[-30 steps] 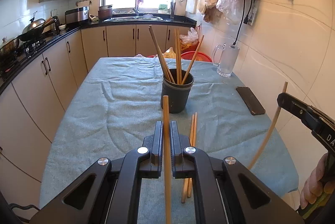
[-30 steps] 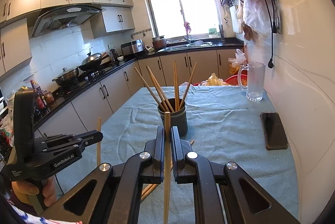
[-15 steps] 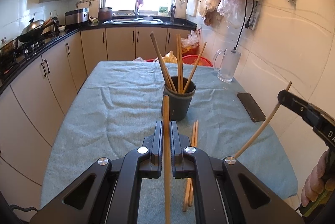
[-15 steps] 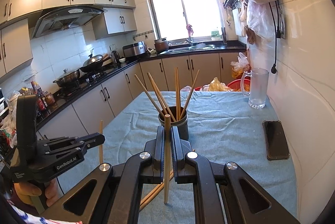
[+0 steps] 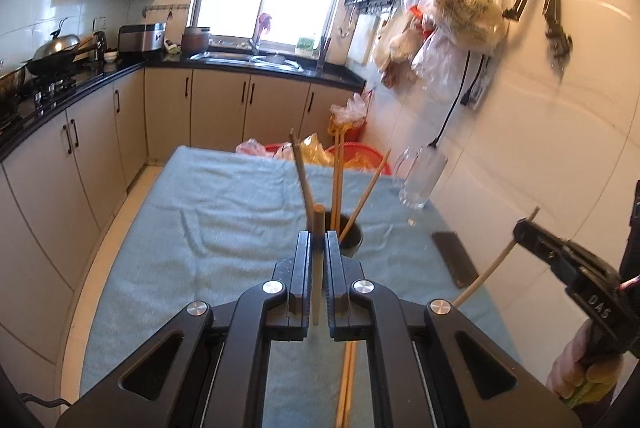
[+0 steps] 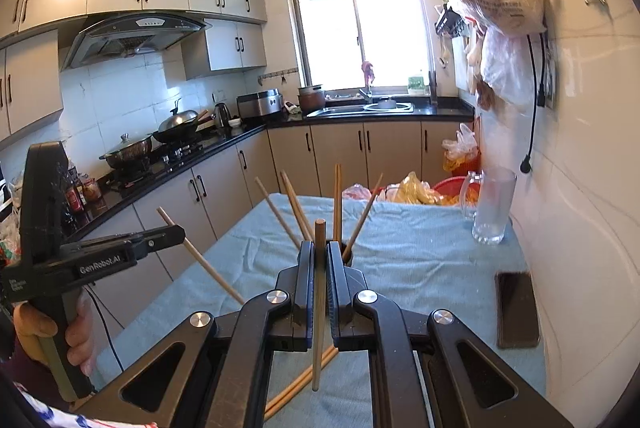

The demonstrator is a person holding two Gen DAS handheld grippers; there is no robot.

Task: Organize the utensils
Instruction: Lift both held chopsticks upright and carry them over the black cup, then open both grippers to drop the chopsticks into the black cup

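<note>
Jaws of the left gripper (image 5: 318,242) are pinched on one chopstick (image 5: 318,264), held upright, its top poking out above them. Ahead of the left jaws stands the dark cup (image 5: 349,239) on the cloth-covered bench (image 5: 224,228), with several chopsticks (image 5: 337,184) already leaning in it. Below and to the right of these jaws, a loose pair (image 5: 347,380) lies flat on the cloth.

Jaws of the right gripper (image 6: 319,260) likewise clamp a single stick (image 6: 318,308), upright, with the cup just beyond them.

Risks, as judged: both sticks aim at one narrow cup mouth, so the two grippers could collide or nudge the cup over. The leaning sticks may block entry. A thin round stick may swivel in the grip and miss.
</note>
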